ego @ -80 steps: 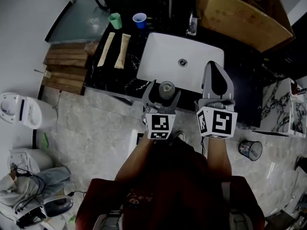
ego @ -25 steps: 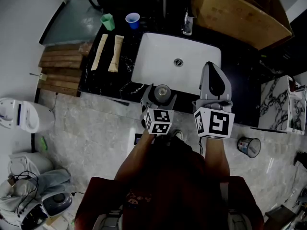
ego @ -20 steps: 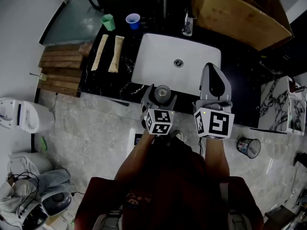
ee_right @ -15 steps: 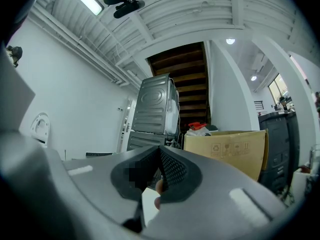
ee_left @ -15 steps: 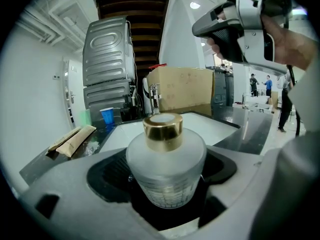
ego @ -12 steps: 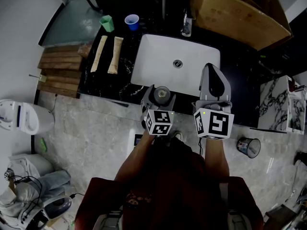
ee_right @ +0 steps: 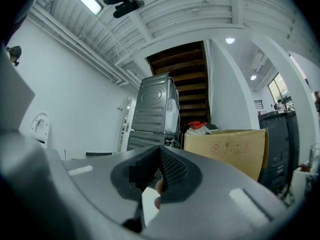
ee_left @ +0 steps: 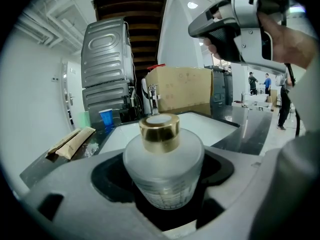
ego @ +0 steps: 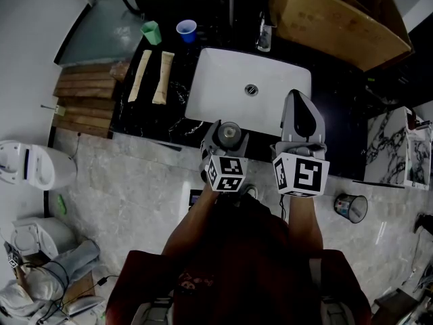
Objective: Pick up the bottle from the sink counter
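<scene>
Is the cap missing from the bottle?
No, a gold cap sits on top of the bottle in the left gripper view.

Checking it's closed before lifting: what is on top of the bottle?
A gold cap sits upright on the frosted bottle; nothing rests on the cap. The cap covers the neck and opening, so the seal cannot be seen.

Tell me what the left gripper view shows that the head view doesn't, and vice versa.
Left gripper view only: the bottle side-on, gold cap and frosted glass, between the jaws of the left gripper, which have just been closing; people far off. Head view only: the sink drain, the marker cubes, a waste bin on the floor. Both: white sink, blue cup, cardboard box, right gripper, and the bottle itself.
</scene>
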`<state>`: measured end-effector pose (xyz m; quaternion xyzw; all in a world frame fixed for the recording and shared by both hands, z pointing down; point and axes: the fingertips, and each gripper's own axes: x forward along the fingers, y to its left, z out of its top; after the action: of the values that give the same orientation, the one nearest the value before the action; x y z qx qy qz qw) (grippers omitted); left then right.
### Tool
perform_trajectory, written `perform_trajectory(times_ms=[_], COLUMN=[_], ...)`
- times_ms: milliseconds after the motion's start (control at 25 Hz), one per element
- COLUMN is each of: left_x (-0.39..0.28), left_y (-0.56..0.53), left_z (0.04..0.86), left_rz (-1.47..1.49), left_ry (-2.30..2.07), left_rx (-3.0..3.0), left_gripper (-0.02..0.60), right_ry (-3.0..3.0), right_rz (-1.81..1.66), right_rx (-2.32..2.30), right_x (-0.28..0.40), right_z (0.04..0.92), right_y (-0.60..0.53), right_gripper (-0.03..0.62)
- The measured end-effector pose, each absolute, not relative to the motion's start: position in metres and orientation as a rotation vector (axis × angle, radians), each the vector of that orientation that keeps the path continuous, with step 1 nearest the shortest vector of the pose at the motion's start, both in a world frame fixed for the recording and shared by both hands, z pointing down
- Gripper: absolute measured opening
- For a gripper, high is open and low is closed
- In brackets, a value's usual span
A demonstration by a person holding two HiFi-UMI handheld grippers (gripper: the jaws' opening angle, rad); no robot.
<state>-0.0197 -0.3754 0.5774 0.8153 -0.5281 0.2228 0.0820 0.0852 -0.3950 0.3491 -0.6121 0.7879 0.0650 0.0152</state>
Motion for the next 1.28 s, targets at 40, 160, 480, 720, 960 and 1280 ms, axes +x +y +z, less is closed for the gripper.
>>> perform_trajectory(times_ms=[40,160,480,720,960,1280], left_x=[-0.020,-0.020,-0.020,-0.022,-0.021,-0.020], left_y=[-0.375,-0.375,-0.376,-0.374,-0.372,-0.373], left_z=[0.577,0.577,0.577,0.577,0.574,0.551], left_rz=[0.664,0.663,0.662,0.658,0.652,0.584], left_ry=[-1.577,-1.579,-1.579,-1.594,-1.612,-1.657], left_rx=[2.437,2.436,2.426,2.419,2.432,2.467], left_gripper=[0.356,0.354,0.351,0.348,0.345,0.345], right_ry=[2.452,2.451,2.446,2.446,2.450,2.448], right_rz=[0.203,0.208,0.211,0.214,0.219,0.223], right_rx=[-1.906,-1.909,-1.916,-1.921,-1.920,-1.916], right_x=[0.085,0.085,0.086,0.089,0.090,0.092], right_z=[0.349,0.349,0.348,0.348,0.347,0.346], right_y=[-0.395,-0.394,-0.392,-0.391,-0.389,-0.387], right_gripper=[0.002,0.002,0.002,0.002,0.002,0.002])
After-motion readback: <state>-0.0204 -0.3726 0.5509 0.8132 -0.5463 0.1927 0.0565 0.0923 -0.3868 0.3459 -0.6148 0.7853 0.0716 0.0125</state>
